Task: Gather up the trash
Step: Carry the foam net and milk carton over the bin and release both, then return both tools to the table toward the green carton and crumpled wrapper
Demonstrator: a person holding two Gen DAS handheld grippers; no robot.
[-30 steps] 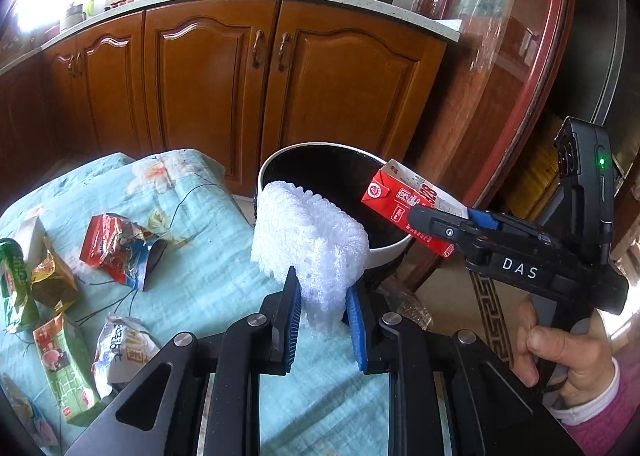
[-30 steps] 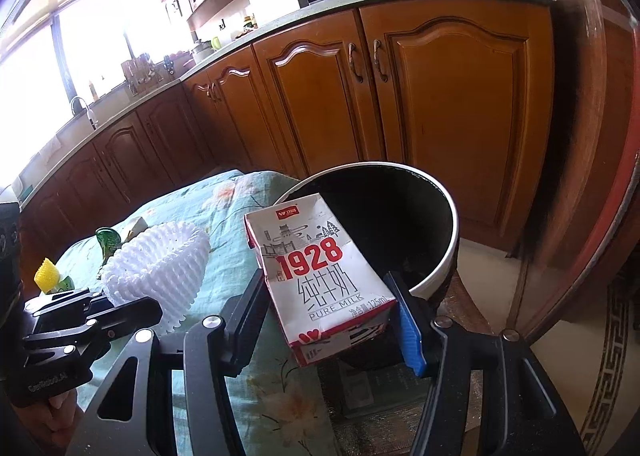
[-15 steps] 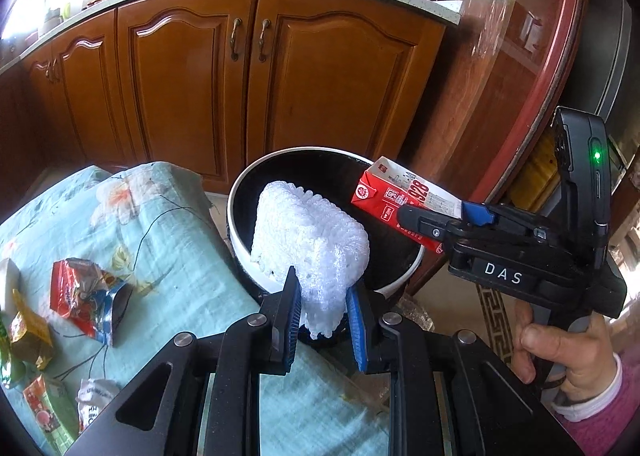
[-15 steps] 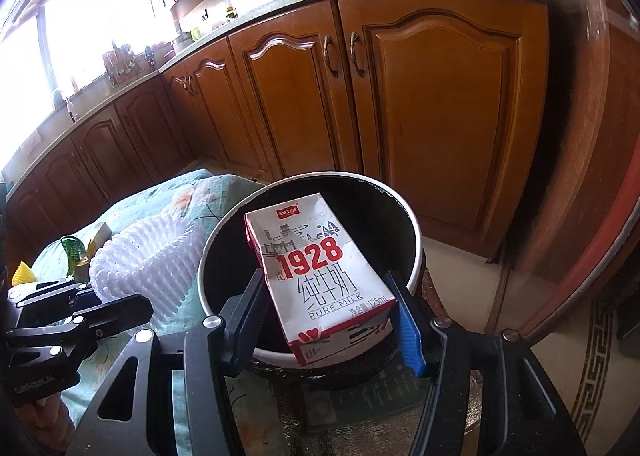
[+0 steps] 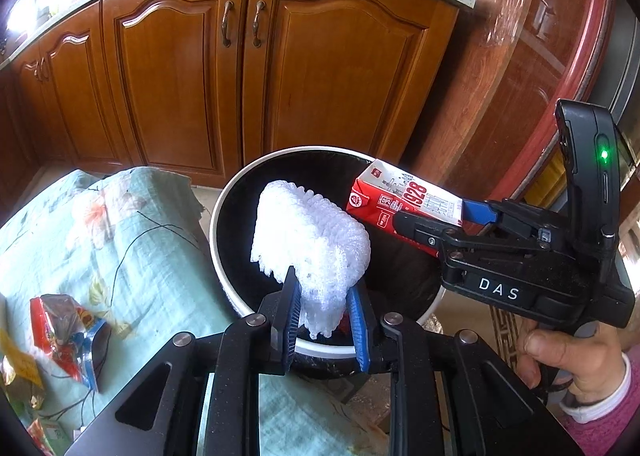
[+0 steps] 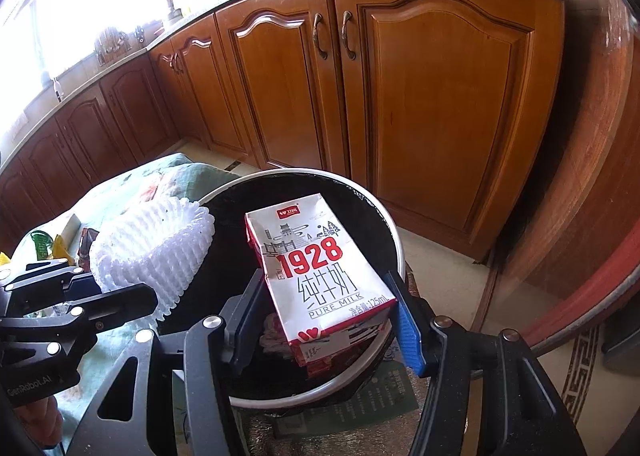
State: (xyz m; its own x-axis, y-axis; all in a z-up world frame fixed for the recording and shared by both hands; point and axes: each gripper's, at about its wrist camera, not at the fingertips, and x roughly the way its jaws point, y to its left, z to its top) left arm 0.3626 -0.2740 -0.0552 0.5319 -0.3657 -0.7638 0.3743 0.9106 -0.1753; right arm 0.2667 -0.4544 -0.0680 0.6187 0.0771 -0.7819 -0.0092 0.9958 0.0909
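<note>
My left gripper (image 5: 325, 318) is shut on a white foam fruit net (image 5: 310, 240) and holds it over the round black bin with a white rim (image 5: 224, 192). My right gripper (image 6: 326, 318) is shut on a red and white 1928 milk carton (image 6: 316, 272), also held over the bin (image 6: 394, 240). In the left wrist view the carton (image 5: 396, 196) and right gripper (image 5: 476, 232) sit just right of the net. In the right wrist view the net (image 6: 154, 248) and left gripper (image 6: 132, 296) are at the left.
A table with a pale green floral cloth (image 5: 132, 252) lies left of the bin, with a red snack wrapper (image 5: 66, 320) and other wrappers at its left edge. Wooden cabinets (image 5: 256, 68) stand behind. A wood-framed glass door (image 5: 532, 56) is at the right.
Both grippers have moved forward from beside the table to above the bin's opening, carrying the net and the carton. Both grips are unchanged.
</note>
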